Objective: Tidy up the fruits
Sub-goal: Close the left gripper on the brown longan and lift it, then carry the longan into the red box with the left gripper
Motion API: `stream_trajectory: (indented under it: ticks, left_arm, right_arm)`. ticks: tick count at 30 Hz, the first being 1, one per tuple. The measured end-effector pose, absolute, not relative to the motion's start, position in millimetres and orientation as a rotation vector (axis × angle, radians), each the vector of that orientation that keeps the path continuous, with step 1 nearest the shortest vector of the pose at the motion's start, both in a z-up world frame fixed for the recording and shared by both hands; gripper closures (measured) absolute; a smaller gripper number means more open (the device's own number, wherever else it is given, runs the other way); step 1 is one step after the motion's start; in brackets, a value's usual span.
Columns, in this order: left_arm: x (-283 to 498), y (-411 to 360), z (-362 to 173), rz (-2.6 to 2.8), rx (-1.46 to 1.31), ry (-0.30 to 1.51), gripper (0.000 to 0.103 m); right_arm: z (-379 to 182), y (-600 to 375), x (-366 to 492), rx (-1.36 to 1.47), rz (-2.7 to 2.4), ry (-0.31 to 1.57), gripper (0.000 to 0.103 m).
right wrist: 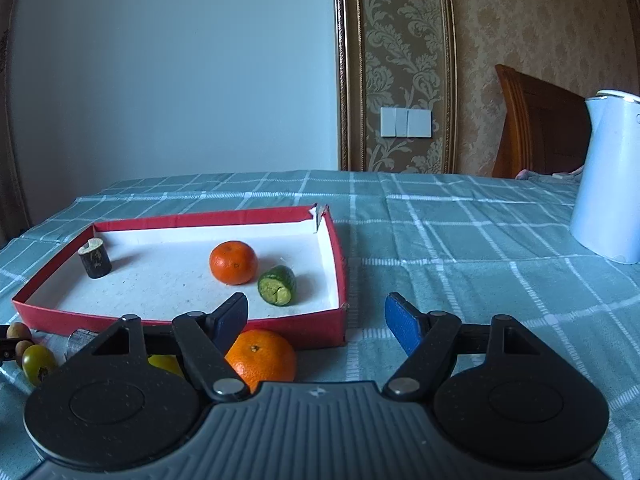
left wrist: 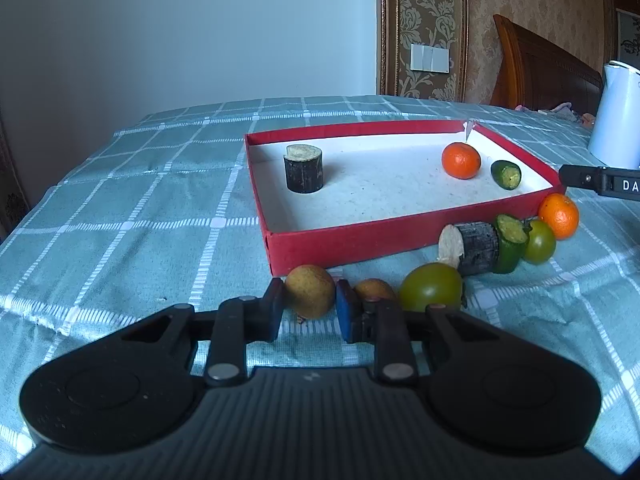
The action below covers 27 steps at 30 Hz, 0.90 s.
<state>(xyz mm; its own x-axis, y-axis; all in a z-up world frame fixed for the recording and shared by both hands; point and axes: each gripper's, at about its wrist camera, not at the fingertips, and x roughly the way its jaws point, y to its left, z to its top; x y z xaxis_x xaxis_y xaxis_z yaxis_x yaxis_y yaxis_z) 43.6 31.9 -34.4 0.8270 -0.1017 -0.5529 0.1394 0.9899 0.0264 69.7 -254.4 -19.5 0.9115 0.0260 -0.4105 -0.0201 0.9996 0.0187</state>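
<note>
Your left gripper (left wrist: 310, 308) has its jaws closed on a yellow-brown fruit (left wrist: 310, 296), round, no clear long axis, low on the checked surface (left wrist: 120, 200) just before the red tray (left wrist: 340, 244). A second small fruit (left wrist: 374, 289) sits half hidden behind the blue pad. Your right gripper (right wrist: 316, 320) holds its jaws wide with nothing between them; an orange (right wrist: 262, 356) lies partly hidden under its left finger. Beside the tray, the dark log piece (left wrist: 472, 246) lies on its side, long axis running left-right. In the tray, another log piece (left wrist: 304, 168) stands upright; the cut cucumber piece (left wrist: 506, 175) faces you.
</note>
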Motion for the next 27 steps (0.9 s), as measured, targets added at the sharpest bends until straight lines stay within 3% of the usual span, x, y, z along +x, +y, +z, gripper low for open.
stream_trajectory:
  ticks: [14, 27]
  left_arm:
    - [35, 37, -5, -0.186, 0.025, 0.549, 0.078]
    - [75, 31, 11, -0.170, 0.034, 0.537, 0.078]
  right_arm:
    - [-23, -271, 65, 0.076, -0.016, 0.482, 0.027]
    - [-37, -286, 35, 0.105, 0.040, 0.561, 0.023]
